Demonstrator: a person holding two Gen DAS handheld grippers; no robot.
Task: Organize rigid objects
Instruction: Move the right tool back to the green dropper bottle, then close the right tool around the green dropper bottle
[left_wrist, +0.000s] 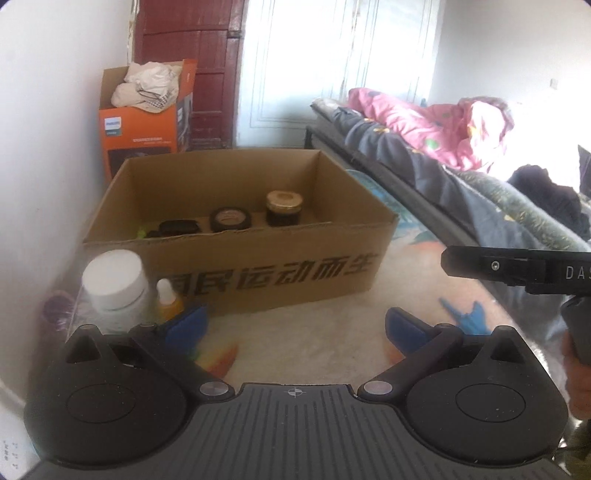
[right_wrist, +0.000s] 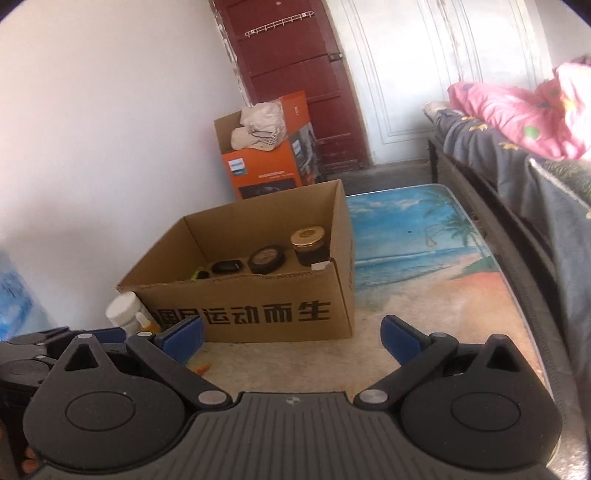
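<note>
Here we note a beach-print mat (right_wrist: 417, 236) on the floor beside a bed (right_wrist: 517, 155). Cardboard box (right_wrist: 258, 314) sits long side toward us, open upward. Left claw (left_wrist: 293, 325) and right claw (right_wrist: 291, 338) spread, empty.

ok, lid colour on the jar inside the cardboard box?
Gold, on a dark jar. Clearest in the right wrist view.
</note>
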